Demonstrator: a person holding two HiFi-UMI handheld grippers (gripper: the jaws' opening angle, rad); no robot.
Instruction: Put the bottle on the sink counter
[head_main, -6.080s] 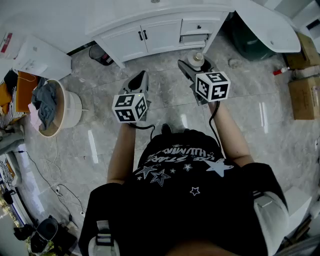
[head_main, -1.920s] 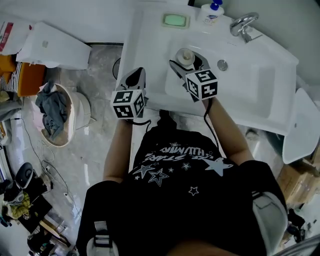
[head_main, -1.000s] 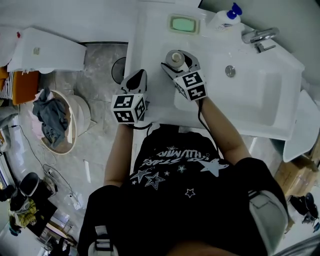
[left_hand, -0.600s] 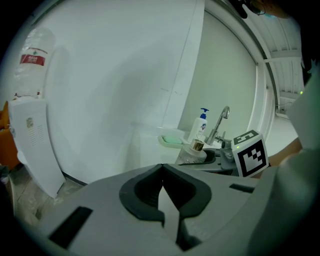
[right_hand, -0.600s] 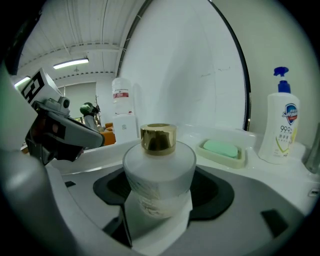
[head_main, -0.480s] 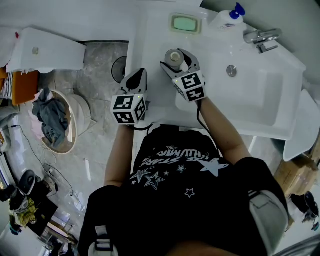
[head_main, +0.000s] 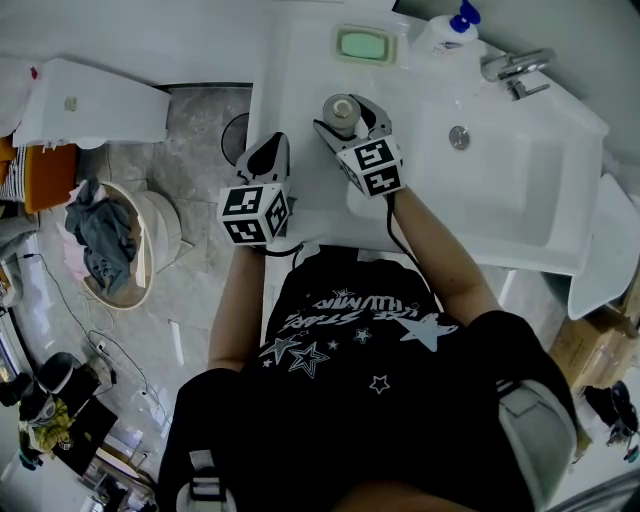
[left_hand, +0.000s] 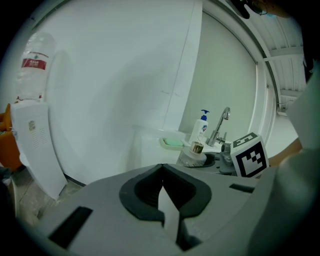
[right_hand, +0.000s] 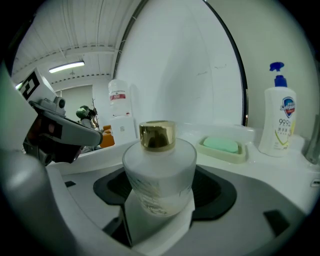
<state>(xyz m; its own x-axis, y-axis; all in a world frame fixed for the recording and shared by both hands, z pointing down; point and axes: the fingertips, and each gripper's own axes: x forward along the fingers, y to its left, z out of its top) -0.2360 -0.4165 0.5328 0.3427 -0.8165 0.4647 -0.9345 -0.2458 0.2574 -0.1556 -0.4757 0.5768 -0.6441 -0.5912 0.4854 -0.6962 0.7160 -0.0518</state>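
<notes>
A squat frosted bottle (right_hand: 159, 172) with a gold cap (head_main: 343, 107) stands upright between the jaws of my right gripper (head_main: 346, 116), which is shut on it. In the head view it hangs over the left part of the white sink counter (head_main: 300, 80), beside the basin. The left gripper view shows the same bottle (left_hand: 194, 156) ahead to the right. My left gripper (head_main: 266, 158) is shut with nothing in it, at the counter's left front edge.
A green soap bar in its dish (head_main: 358, 44) and a pump soap bottle (head_main: 440, 33) stand at the counter's back. The tap (head_main: 515, 68) and the basin drain (head_main: 459, 137) lie to the right. A laundry basket (head_main: 115, 240) with clothes is on the floor at left.
Over six seconds the person has come from the floor in front of the cabinet up to the sink. In the last second my right gripper has carried the bottle slightly farther over the counter's left part.
</notes>
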